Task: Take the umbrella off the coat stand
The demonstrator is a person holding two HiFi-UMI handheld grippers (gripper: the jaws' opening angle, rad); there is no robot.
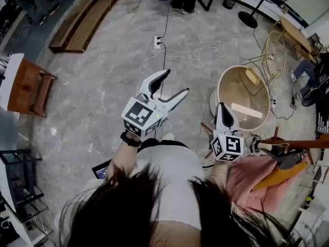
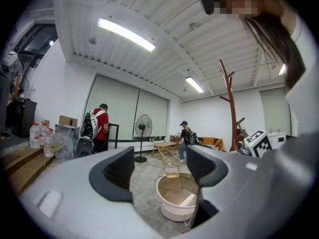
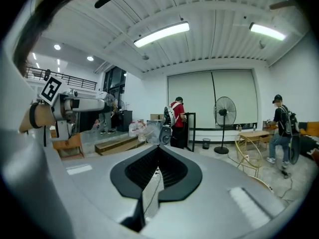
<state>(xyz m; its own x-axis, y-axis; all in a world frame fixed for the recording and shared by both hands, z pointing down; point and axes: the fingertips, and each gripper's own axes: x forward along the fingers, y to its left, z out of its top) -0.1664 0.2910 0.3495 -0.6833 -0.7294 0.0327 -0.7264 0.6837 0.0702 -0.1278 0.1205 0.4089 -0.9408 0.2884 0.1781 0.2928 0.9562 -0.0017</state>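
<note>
As both reach forward, left gripper (image 1: 176, 81) spread wide, right gripper (image 1: 222, 110) closed

Floor (image 1: 92, 102): grey stone-look surface, polished, slightly glossy. Coat stand (image 2: 232, 108): brown wood, smooth. Left gripper (image 1: 176, 81) and right gripper (image 1: 222, 107): matt pale grey plastic shells. Fingers (image 2: 117, 176): inner faces black, ribbed, matt. Cloth (image 1: 252, 181): pink, soft, matt.

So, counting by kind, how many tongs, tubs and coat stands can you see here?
tongs: 2, the left tongs and the right tongs
tub: 1
coat stand: 1
total: 4
</note>
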